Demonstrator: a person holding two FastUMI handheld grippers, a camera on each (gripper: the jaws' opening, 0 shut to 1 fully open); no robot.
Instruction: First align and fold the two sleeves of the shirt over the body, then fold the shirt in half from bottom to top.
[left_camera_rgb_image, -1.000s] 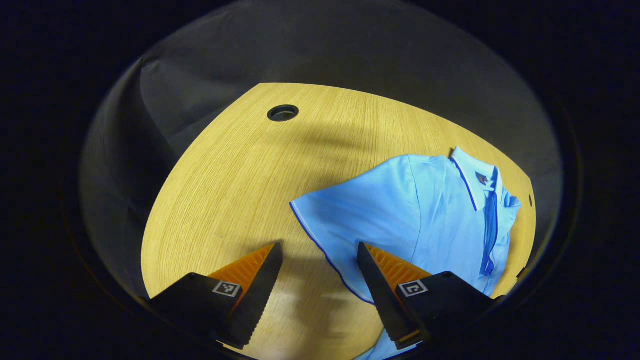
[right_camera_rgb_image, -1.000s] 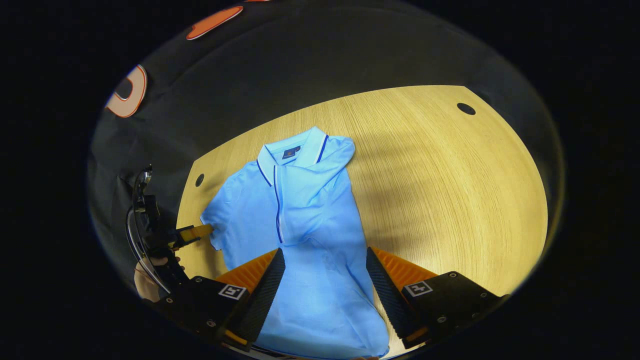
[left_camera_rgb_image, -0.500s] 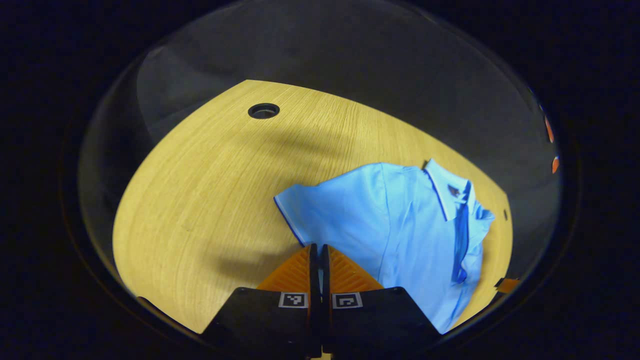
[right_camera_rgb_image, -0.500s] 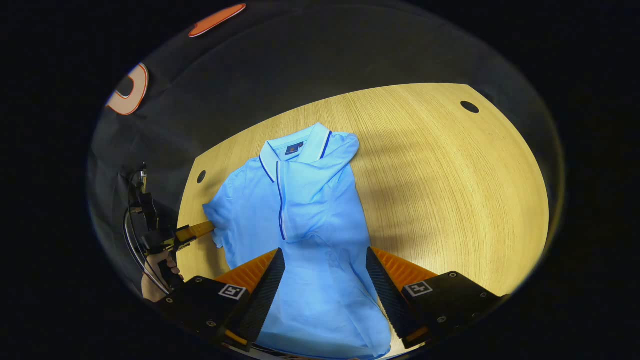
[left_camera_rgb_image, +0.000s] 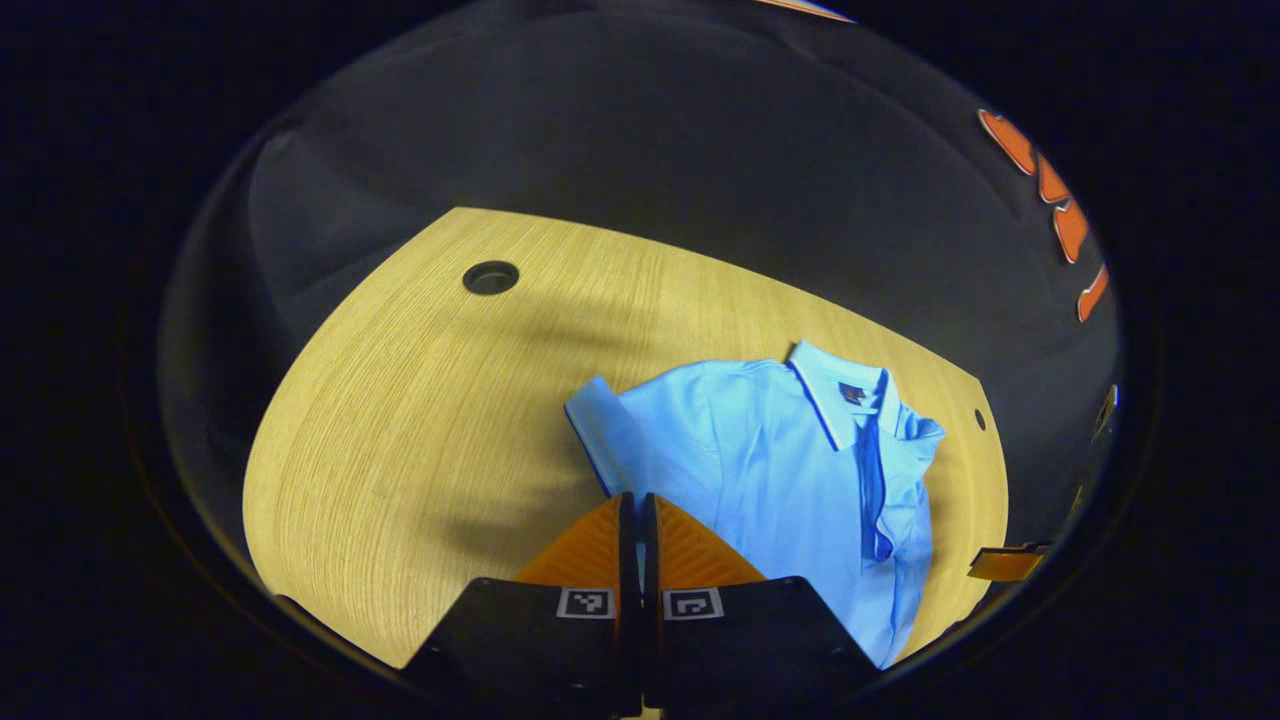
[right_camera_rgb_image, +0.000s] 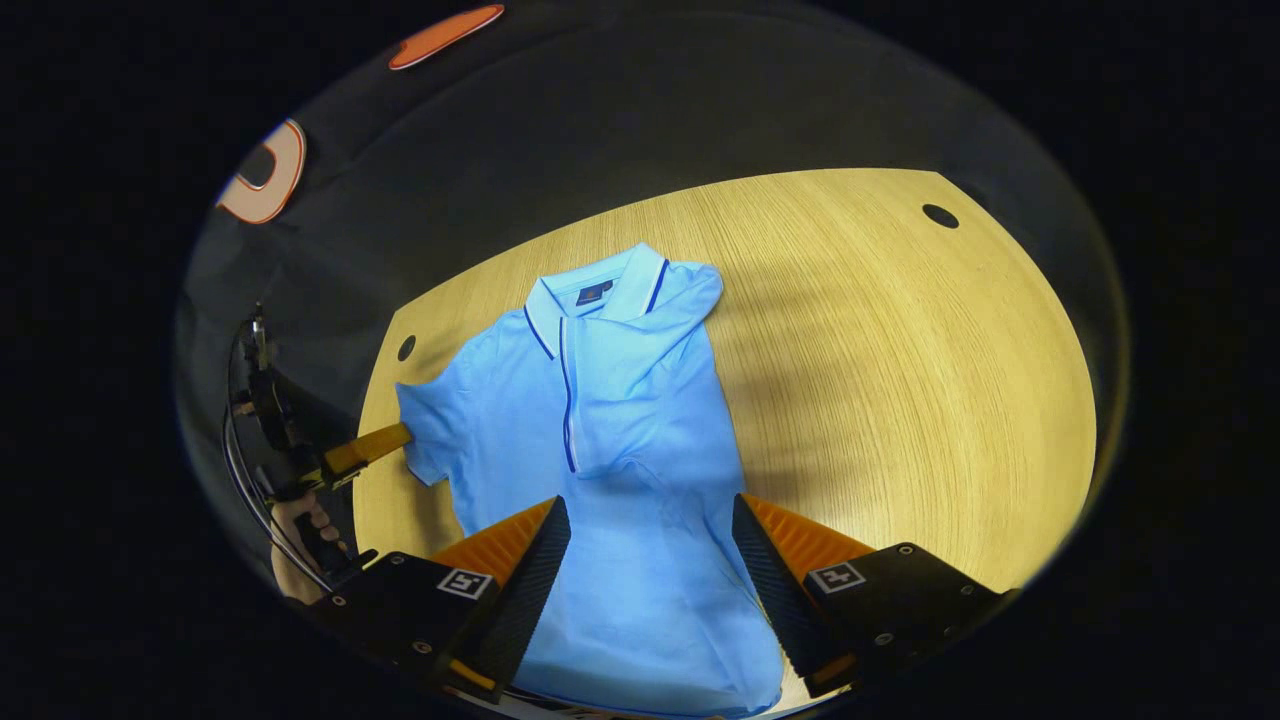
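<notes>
Light-blue cloth is what has changed most: since 1.0 s ago, when my left gripper (left_camera_rgb_image: 637, 500) stood open astride the sleeve hem, its fingers have come together, and in the left gripper view they are now pressed shut with the sleeve (left_camera_rgb_image: 600, 425) edge at their tips. I cannot see cloth between them there, but in the right gripper view the left gripper (right_camera_rgb_image: 400, 436) meets the sleeve (right_camera_rgb_image: 425, 435) at its outer hem, and that sleeve now stands out and puckers toward it, where 0.5 s ago it lay flatter. The hand (right_camera_rgb_image: 300, 525) holding that gripper shows below it.

The shirt (right_camera_rgb_image: 610, 440) is a short-sleeved polo with a dark-blue line along the collar (right_camera_rgb_image: 598, 292) and down the placket, and a small dark tag inside the neck. It lies face up on the wooden bench (right_camera_rgb_image: 900, 380), collar toward the far edge. The other sleeve is already folded across the chest, its edge running along the placket. The lower body lies smooth.

My right gripper (right_camera_rgb_image: 650, 520) hangs open above the lower body of the shirt, 1 finger to each side of it, neither visibly touching the cloth; the hem runs under it toward the near edge. In the left gripper view the shirt (left_camera_rgb_image: 790, 470) sits right of my closed fingers, toward the bench's far right corner, and a cable hole (left_camera_rgb_image: 490, 277) lies well apart at the far left.
</notes>
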